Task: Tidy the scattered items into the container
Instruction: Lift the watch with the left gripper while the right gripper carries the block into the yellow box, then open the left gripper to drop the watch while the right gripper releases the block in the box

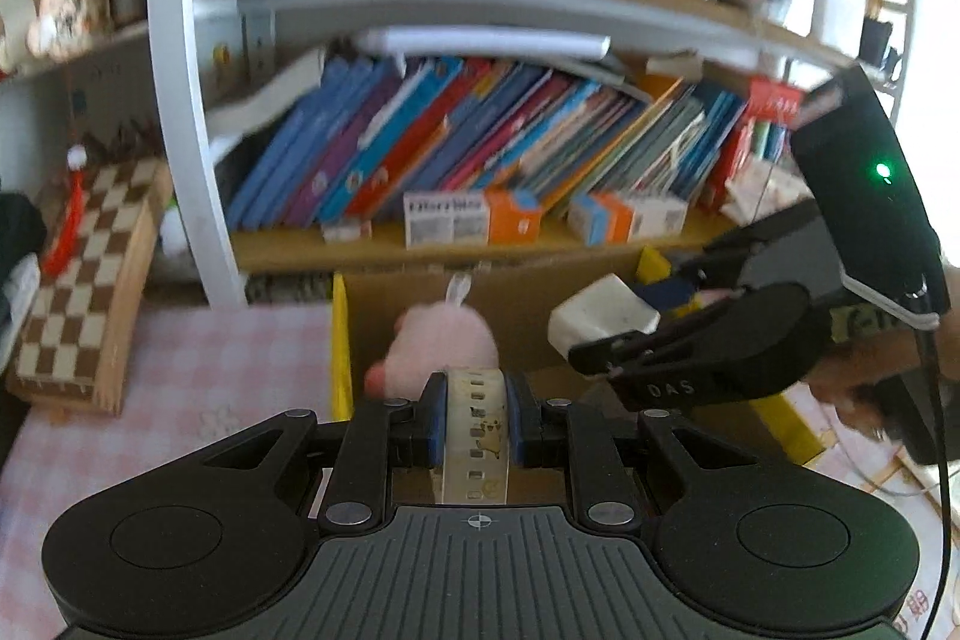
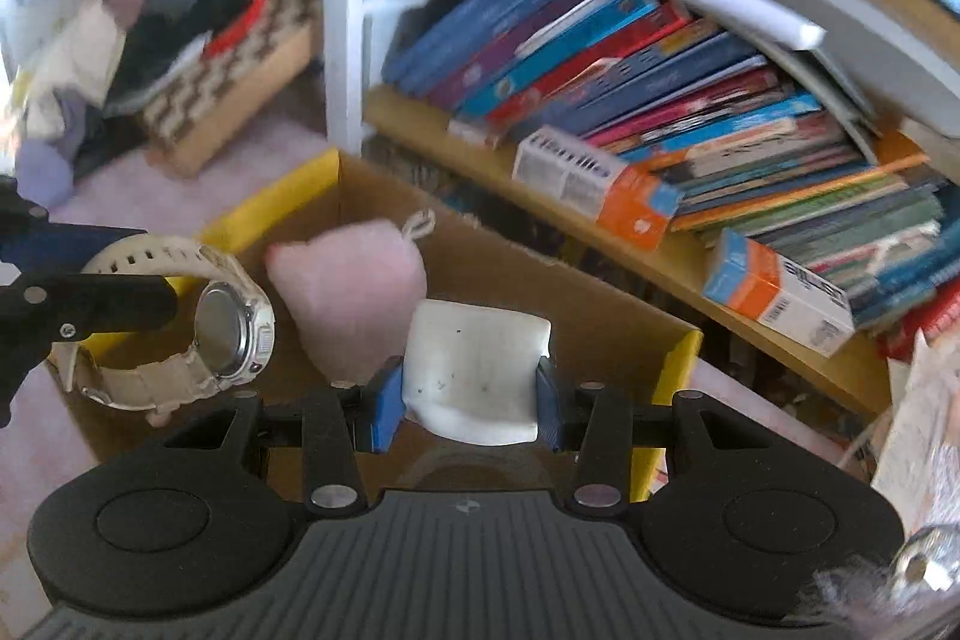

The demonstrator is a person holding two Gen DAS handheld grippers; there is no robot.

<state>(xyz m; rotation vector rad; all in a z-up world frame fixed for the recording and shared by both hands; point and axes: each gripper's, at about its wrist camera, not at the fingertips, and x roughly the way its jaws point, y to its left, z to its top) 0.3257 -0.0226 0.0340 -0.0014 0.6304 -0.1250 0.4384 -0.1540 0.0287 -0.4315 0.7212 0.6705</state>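
Both tongs are loaded and hang over the cardboard box (image 2: 600, 304), the open container with yellow-edged flaps that sits on the pink checked surface (image 1: 180, 370) in front of the bookshelf (image 1: 480, 244).

The left tongs (image 1: 477, 421) are closed narrowly on the strap of a cream wristwatch (image 2: 222, 328). In the left wrist view the band runs straight up between the blue pads, printed with small cartoon figures. In the right wrist view the watch's round face and looped strap hang over the box's left side.

The right tongs (image 2: 471, 394) are clamped, at a wider gap, on a white squashy block (image 2: 477, 364) that looks like an eraser or a piece of foam and bulges a little between the pads. It is above the box's near right part.

A pink plush toy (image 2: 348, 298) with a small loop on top already lies inside the box against the back wall.

The step in hand reads as the delivery of two items at once. Both are carried over the opening, and neither rests on anything. The next move calls for lowering each load below the flap line and then opening the pads. The watch should go to the free floor left of the plush. The block should be kept inside the right wall so it cannot bounce out.
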